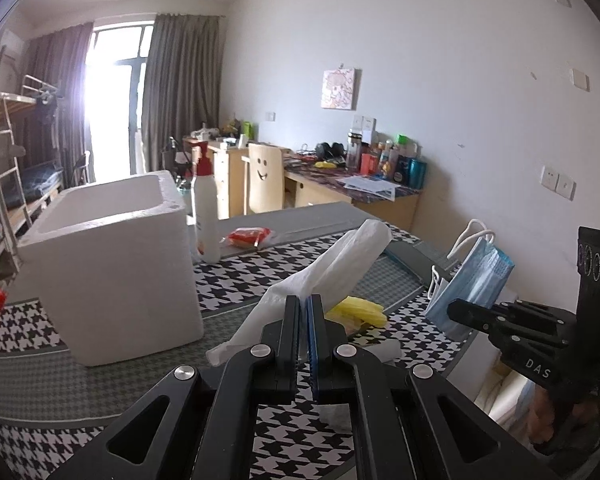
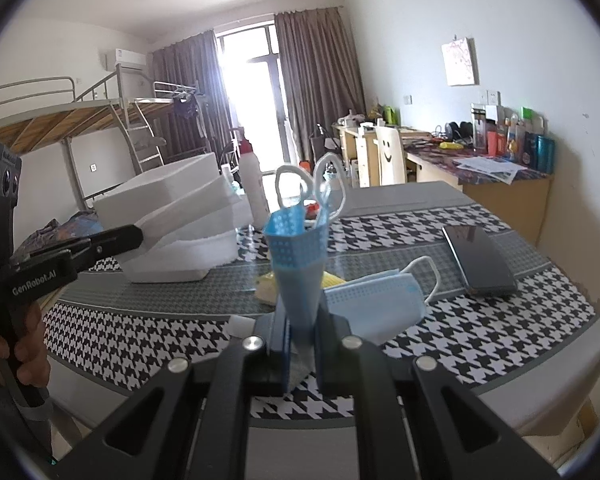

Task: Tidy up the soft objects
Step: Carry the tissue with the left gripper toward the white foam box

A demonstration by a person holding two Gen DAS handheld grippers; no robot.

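Left wrist view shows the largest thing first: an open white foam box [image 1: 112, 264] standing on the houndstooth-patterned table [image 1: 228, 292], which I take for the place where the soft things should go, though its inside is hidden from both cameras, so what it may already hold cannot be told. Next to it stands a white spray bottle with a red cap [image 1: 204, 208], and beyond that lies a small red-and-yellow packet [image 1: 249, 237]. A dark flat phone [image 2: 478, 260] lies well apart on the far side of the table. The left gripper [image 1: 303, 312] is clamped on a long white sheet of tissue paper [image 1: 324, 272], lifted clear of the table and pointing roughly toward the box. The right gripper [image 2: 300, 320] is closed on a folded blue surgical mask [image 2: 298, 256], held upright in the air with its white ear loops on top. Left on the table are a second blue surgical mask [image 2: 374, 300] lying flat just beyond the right gripper, and a crumpled yellow soft thing [image 1: 358, 310] near it — what exactly it is, I cannot tell. My judgement: the task is partway at best — two soft items are in hand but not yet placed, and at least two more wait.
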